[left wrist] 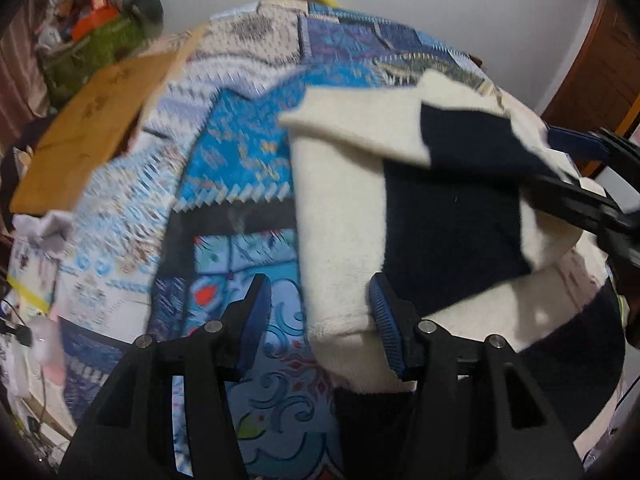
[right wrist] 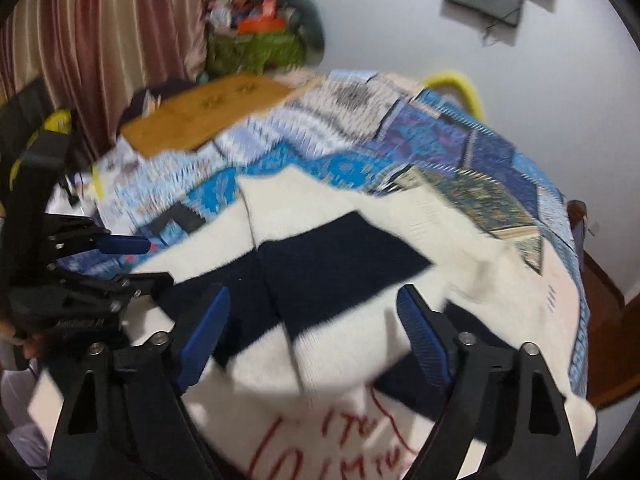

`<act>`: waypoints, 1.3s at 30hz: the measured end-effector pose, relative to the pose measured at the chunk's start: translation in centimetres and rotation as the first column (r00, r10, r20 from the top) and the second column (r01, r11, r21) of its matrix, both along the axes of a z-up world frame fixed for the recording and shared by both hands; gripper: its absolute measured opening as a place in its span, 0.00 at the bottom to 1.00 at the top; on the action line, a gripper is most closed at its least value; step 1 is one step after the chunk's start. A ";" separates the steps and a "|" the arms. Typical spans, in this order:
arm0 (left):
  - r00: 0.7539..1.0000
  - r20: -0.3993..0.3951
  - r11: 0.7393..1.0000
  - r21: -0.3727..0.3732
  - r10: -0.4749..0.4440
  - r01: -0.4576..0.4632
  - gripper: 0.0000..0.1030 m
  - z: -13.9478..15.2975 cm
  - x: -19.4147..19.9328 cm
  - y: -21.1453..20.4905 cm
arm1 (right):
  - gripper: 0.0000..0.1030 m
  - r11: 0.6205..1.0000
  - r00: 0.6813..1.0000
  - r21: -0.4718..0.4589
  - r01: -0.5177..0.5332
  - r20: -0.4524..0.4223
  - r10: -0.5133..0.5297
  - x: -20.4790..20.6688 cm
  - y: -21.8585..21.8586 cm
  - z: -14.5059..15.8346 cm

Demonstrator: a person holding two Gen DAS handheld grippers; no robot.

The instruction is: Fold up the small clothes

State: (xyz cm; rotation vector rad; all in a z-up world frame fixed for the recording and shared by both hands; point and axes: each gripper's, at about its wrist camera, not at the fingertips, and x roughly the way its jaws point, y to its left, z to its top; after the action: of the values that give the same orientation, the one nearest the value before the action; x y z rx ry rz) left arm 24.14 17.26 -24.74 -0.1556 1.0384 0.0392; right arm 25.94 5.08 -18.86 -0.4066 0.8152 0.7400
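Note:
A cream and navy striped sweater (left wrist: 348, 216) lies on a blue patchwork bedspread (left wrist: 240, 160), its sleeves folded in across the body. My left gripper (left wrist: 320, 320) is open over the sweater's near left edge, holding nothing. In the right wrist view the sweater (right wrist: 340, 264) fills the middle, with red lettering (right wrist: 332, 440) on its near part. My right gripper (right wrist: 316, 332) is open just above the cloth, holding nothing. The left gripper also shows in the right wrist view (right wrist: 124, 246) at the far left, jaws apart. The right gripper's fingers (left wrist: 576, 144) show at the right edge of the left wrist view.
A wooden board (left wrist: 96, 128) lies at the bed's far left corner. A green bag of clutter (right wrist: 256, 40) stands against the white wall. Striped curtains (right wrist: 100, 40) hang to the left. A yellow hoop (right wrist: 460, 84) shows behind the bed. Wooden furniture (right wrist: 608, 340) stands at right.

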 end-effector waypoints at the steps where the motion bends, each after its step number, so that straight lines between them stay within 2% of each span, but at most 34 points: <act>1: 1.000 0.006 1.000 -0.001 -0.001 0.001 0.50 -0.2 0.0 -0.1 | 0.66 0.999 1.000 -0.037 -0.010 -0.013 0.010 0.3 0.7 -0.9; 3: 1.000 0.012 1.000 0.000 -0.005 0.005 0.50 -0.3 0.1 -0.3 | 0.50 0.994 1.000 -0.103 -0.026 -0.020 0.024 0.7 1.5 -2.3; 4: 1.000 0.015 1.000 -0.001 -0.006 0.006 0.50 -0.4 0.1 -0.3 | 0.45 0.991 1.000 -0.132 -0.021 -0.013 0.019 1.0 1.6 -2.9; 5: 1.000 0.016 1.000 -0.002 -0.006 0.006 0.50 -0.5 0.2 -0.3 | 0.33 0.990 1.000 -0.142 -0.013 -0.010 0.011 1.1 1.5 -3.1; 6: 1.000 0.016 1.000 -0.005 -0.005 0.005 0.50 -0.6 0.2 -0.4 | 0.22 0.990 1.000 -0.138 0.005 -0.005 -0.005 1.4 1.2 -3.1; 9: 1.000 0.017 1.000 -0.026 0.003 -0.003 0.51 -0.8 0.1 -0.1 | 0.09 0.996 0.997 -0.057 0.066 -0.022 -0.068 1.9 -0.9 -2.1; 13: 1.000 0.016 0.999 -0.034 0.010 -0.009 0.51 -0.8 0.1 0.1 | 0.09 0.983 0.984 0.048 0.177 0.009 -0.178 1.4 -5.4 0.2; 17: 1.000 0.020 1.000 0.011 0.002 -0.002 0.52 -0.7 0.1 -0.5 | 0.09 0.958 0.964 0.114 0.262 0.013 -0.265 0.2 -10.5 1.5; 21: 1.000 0.016 0.999 0.042 0.002 -0.003 0.52 -0.7 0.1 -0.9 | 0.09 0.901 0.920 0.199 0.385 -0.010 -0.391 -0.7 -15.5 2.2; 25: 1.000 0.007 0.999 0.050 0.011 -0.011 0.54 -0.8 0.3 -0.8 | 0.10 0.849 0.867 0.191 0.493 -0.031 -0.497 -0.8 -19.9 2.1; 28: 1.000 0.004 0.998 0.058 0.013 -0.014 0.56 -0.7 0.4 -0.7 | 0.12 0.841 0.854 0.153 0.519 -0.055 -0.517 -1.1 -22.4 1.5; 29: 1.000 0.002 0.998 0.063 0.013 -0.013 0.55 -0.6 0.4 -0.7 | 0.16 0.840 0.852 0.145 0.523 -0.053 -0.521 -1.3 -22.9 1.5; 31: 1.000 -0.001 0.996 0.086 0.007 -0.007 0.55 -0.2 0.4 -0.9 | 0.18 0.847 0.857 0.134 0.514 -0.056 -0.512 -2.0 -23.9 1.6; 35: 1.000 0.020 0.994 0.110 0.010 -0.012 0.55 1.4 0.3 -1.2 | 0.42 0.886 0.898 0.151 0.439 -0.068 -0.434 -2.5 -22.8 2.5; 39: 0.998 0.062 0.996 0.093 0.002 -0.008 0.55 3.3 0.6 -1.6 | 0.43 0.940 0.949 0.131 0.316 -0.040 -0.314 -2.0 -18.9 2.7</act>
State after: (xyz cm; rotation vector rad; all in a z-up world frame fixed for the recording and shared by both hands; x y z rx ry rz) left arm 24.78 15.62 -21.45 -0.0743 0.9721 0.0869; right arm 23.97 -13.86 -16.19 -0.1404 0.8184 0.4961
